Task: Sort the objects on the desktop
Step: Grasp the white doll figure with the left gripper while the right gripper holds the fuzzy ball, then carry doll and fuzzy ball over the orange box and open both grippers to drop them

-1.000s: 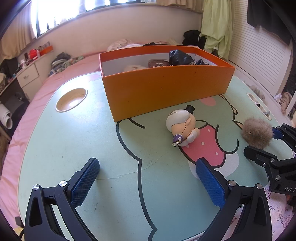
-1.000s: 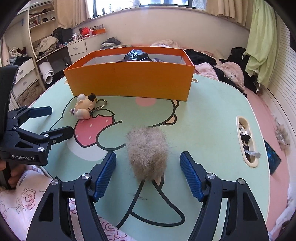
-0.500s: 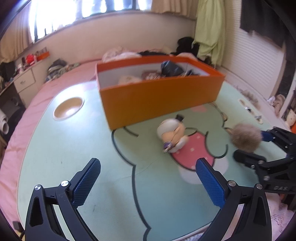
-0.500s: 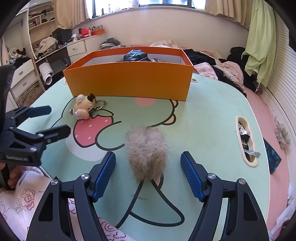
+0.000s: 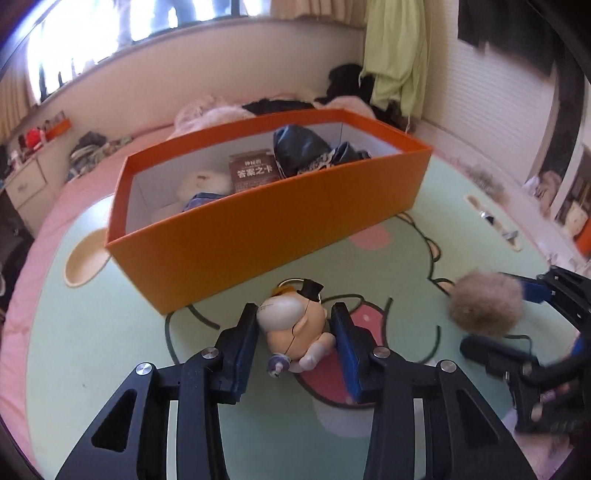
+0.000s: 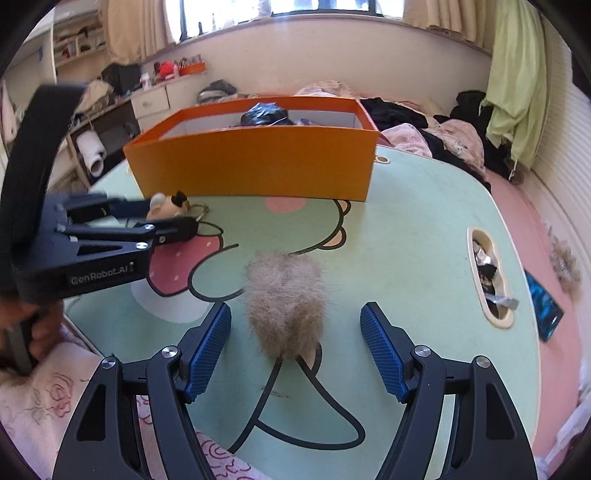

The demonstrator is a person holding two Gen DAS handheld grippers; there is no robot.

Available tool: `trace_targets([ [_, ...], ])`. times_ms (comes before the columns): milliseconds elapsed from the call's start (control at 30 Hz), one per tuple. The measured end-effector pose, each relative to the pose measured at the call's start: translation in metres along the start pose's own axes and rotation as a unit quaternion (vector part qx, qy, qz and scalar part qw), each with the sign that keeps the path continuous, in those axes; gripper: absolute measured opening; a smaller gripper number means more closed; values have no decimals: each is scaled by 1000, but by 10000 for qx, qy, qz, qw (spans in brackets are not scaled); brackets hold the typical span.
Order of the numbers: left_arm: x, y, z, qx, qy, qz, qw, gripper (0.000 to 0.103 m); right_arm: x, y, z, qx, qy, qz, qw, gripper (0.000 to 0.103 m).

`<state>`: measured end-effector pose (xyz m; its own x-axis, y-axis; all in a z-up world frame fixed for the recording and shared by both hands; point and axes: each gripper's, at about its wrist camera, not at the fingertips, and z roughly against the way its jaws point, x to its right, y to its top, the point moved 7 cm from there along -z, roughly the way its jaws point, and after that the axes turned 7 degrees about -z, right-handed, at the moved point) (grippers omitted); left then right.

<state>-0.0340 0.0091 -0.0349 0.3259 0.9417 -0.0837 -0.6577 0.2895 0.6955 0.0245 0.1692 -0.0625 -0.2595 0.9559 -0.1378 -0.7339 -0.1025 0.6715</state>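
Our left claw [image 5: 295,334], just closing, pinches the figurine [image 5: 293,328] at its hard, smooth, light body, while the right claw [image 6: 295,347] stands spread around the soft pompom [image 6: 286,306].

Left gripper [image 5: 295,343] jaws just closing — seemingly pinching; right gripper [image 6: 295,347] gapes apart.

Bright daylight from blown-out window [image 5: 129,22], fisheye bending and dark corners, left view motion-blurred
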Motion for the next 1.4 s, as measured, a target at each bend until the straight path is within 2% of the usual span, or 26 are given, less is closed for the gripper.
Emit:
trace_targets([
  [67,-4,-2,9,158,22,98,9998,35,4,3,5,117,59,-141,9998,73],
  [233,-9,-6,26,430,-65,234,9988,34,0,8,9,219,121,-124,9996,73],
  [267,-9,-6,27,449,-66,221,9987,33,-1,8,9,214,147,-116,9996,70],
  [367,-4,-5,25,432,-111,145,9989,33,-3,8,5,107,229,-106,9996,21],
  [667,1,-14,5,-56,-132,-3,9999,38,-6,7,4,61,305,-52,9995,21],
  [767,6,-14,3,-84,-15,-243,9997,38,-6,7,4,51,294,-32,9996,21],
  [800,8,-14,3,-77,-27,-294,9995,35,-5,6,3,49,287,-22,9996,21],
  [933,8,-15,6,-42,-51,-303,9995,35,-6,5,4,55,266,6,9996,21],
  [1233,4,1,48,648,-121,-214,9976,34,-9,12,10,145,370,36,9992,21],
  [1400,1,22,68,872,-236,-177,9958,34,-16,34,23,267,679,12,9973,21],
])
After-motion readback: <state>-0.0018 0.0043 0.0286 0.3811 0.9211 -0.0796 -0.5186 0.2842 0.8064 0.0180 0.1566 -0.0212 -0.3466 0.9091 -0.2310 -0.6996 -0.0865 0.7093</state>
